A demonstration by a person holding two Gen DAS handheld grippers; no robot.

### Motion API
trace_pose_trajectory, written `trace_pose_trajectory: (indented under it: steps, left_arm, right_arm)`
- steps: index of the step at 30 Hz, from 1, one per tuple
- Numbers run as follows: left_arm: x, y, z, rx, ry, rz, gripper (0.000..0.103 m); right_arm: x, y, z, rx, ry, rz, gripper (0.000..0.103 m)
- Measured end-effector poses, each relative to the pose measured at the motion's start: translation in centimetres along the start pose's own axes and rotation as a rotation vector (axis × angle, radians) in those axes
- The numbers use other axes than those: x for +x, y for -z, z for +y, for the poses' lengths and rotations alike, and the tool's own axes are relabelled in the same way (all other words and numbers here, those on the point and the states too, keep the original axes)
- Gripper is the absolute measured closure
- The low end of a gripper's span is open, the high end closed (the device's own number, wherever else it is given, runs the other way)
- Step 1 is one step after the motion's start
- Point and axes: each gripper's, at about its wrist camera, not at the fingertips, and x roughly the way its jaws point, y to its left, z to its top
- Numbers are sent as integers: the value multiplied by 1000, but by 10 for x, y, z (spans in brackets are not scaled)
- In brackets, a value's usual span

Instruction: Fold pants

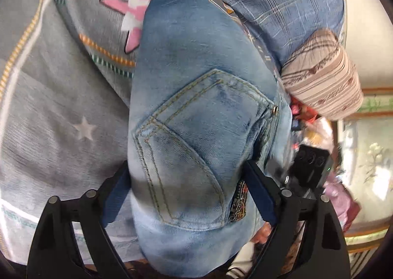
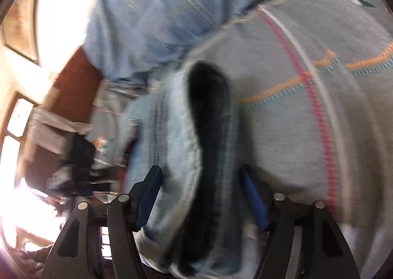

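left gripper [image 1: 186, 180] astride jeans [image 1: 196, 107] (pocket up), gray bedsheet [image 1: 49, 107]

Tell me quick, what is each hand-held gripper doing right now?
Left hand-held gripper: closed on the jeans, near the back pocket.
Right hand-held gripper: closed on the jeans.

The right wrist view is smeared by motion: the jeans [image 2: 176, 156] and the patterned bedsheet [image 2: 307, 119] lose their edges, and the left side is blown out by window glare. Whether the right gripper [image 2: 200, 195] pinches the denim cannot be told. In the left wrist view the jeans [image 1: 196, 119] hide the gap between the left gripper [image 1: 186, 193] fingers, and the bottom edge cuts the denim off. The clutter at far right is too blurred to name.
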Motion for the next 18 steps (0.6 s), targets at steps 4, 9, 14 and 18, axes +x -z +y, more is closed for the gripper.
trace_pose_trajectory:
  steps: [4, 9, 14, 18]
  left_arm:
    - [-11, 10, -8, -2, -4, -41, 32]
    - [-25, 35, -37, 155, -128, -107, 50]
    - [-53, 43, -52, 190, -96, -169, 51]
    - [-86, 36, -64, 204, -40, -247, 51]
  right_arm:
    - [12, 6, 26, -96, 57, 39, 44]
    - [5, 21, 71, -248, 262, 22, 72]
    - [1, 38, 120, -395, 400, 13, 73]
    - [-18, 28, 149, -430, 373, -51, 73]
